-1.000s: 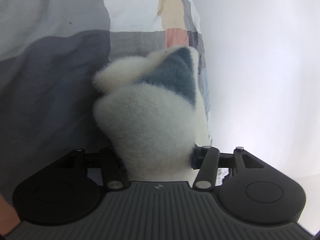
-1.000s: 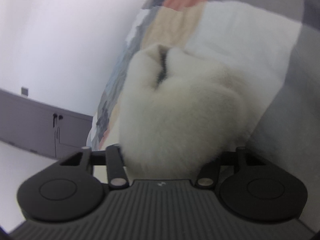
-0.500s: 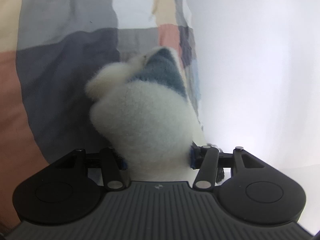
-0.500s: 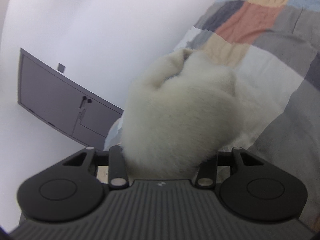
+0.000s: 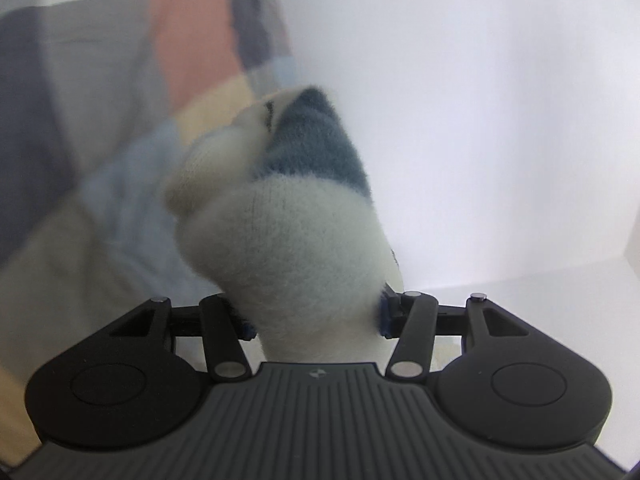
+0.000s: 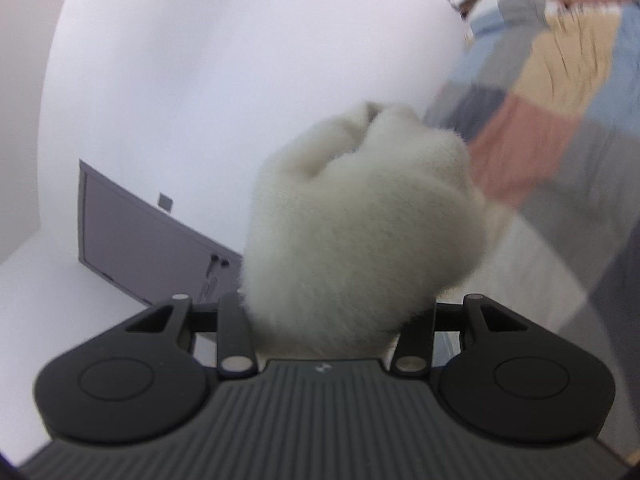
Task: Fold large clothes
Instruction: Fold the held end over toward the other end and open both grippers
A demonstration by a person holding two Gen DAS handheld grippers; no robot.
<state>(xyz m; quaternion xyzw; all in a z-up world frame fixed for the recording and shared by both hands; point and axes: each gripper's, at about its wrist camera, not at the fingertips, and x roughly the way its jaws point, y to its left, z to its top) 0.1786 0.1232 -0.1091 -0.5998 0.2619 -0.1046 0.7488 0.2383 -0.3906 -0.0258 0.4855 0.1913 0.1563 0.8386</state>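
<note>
Gripping a bunched wad of a fluffy garment point(image 5: 304, 248) in each tool, a person is working over a bed spread with a patchwork quilt point(image 5: 188, 52). In the left wrist view, the left gripper point(image 5: 316, 320) is clenching cream fleece that carries a slate-blue patch near its top; the fabric is filling the gap between the jaws and bulging forward past them. In the right wrist view, the right gripper point(image 6: 332, 320) is likewise squeezing a plain cream bunch of the garment point(image 6: 360, 216), with fur spilling out on both sides.

Judging by both grips and the quilt lying below and beside the tools, the step in hand appears to be holding the garment up by two points to open it out before a fold. The next move is probably calling for drawing the two held points apart and laying the piece flat on the bed.

The fabric is looking thick, soft and long-piled. The rest of the garment is hidden beneath the tools. A white wall point(image 6: 240, 60) and a grey cabinet point(image 6: 140, 236) are showing behind.
</note>
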